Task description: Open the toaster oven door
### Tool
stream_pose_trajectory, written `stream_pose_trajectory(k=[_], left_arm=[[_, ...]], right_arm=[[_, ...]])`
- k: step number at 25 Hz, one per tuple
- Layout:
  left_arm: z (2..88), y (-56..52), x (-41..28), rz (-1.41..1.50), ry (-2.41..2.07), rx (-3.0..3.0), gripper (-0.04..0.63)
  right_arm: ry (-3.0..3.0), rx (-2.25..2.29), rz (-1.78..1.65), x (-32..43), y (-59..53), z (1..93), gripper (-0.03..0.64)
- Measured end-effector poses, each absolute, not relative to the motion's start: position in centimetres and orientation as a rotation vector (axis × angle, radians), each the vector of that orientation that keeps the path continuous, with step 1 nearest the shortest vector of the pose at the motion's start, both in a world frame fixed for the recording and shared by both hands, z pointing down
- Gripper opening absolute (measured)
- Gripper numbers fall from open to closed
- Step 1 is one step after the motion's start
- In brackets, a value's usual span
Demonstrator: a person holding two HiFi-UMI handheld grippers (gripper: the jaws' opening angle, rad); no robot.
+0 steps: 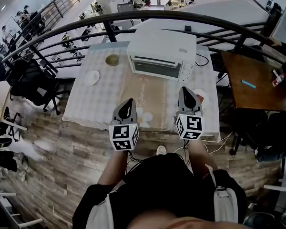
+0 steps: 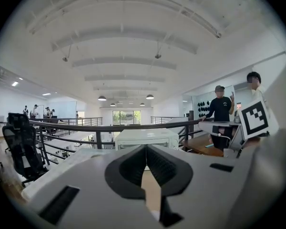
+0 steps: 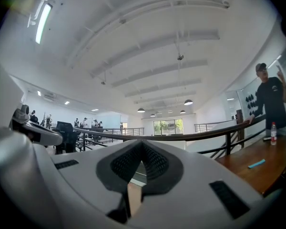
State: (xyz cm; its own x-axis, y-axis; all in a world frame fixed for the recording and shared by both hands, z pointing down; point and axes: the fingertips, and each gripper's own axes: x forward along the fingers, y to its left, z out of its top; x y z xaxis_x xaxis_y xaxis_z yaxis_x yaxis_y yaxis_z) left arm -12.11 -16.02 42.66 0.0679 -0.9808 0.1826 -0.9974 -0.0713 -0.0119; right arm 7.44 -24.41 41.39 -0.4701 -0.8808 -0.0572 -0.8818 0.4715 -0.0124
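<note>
The white toaster oven (image 1: 161, 61), its glass door closed, stood at the counter's (image 1: 95, 104) far edge. To its left sat a small bowl (image 1: 112, 59), contents unclear, and a white plate (image 1: 91, 77). The left hand-held gripper (image 1: 128, 103) and the right hand-held gripper (image 1: 186, 91) hovered apart from it, jaws together.

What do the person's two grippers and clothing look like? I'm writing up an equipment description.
The left gripper and right gripper are matching pale grey, wedge-shaped shells that taper to a point, lined inside with black ribbed pads. Each carries a white cube at its rear, printed with black square markers. The person wears a black top.
</note>
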Motion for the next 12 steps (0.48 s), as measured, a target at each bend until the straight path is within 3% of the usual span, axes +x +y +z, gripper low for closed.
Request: stream_pose_trajectory(k=[12], left_arm=[[43.5, -23.1, -13.3, 0.218, -1.995, 2.217, 0.014]], right_arm=[[2.666, -1.623, -0.118, 6.6, -31.4, 43.4, 0.003]])
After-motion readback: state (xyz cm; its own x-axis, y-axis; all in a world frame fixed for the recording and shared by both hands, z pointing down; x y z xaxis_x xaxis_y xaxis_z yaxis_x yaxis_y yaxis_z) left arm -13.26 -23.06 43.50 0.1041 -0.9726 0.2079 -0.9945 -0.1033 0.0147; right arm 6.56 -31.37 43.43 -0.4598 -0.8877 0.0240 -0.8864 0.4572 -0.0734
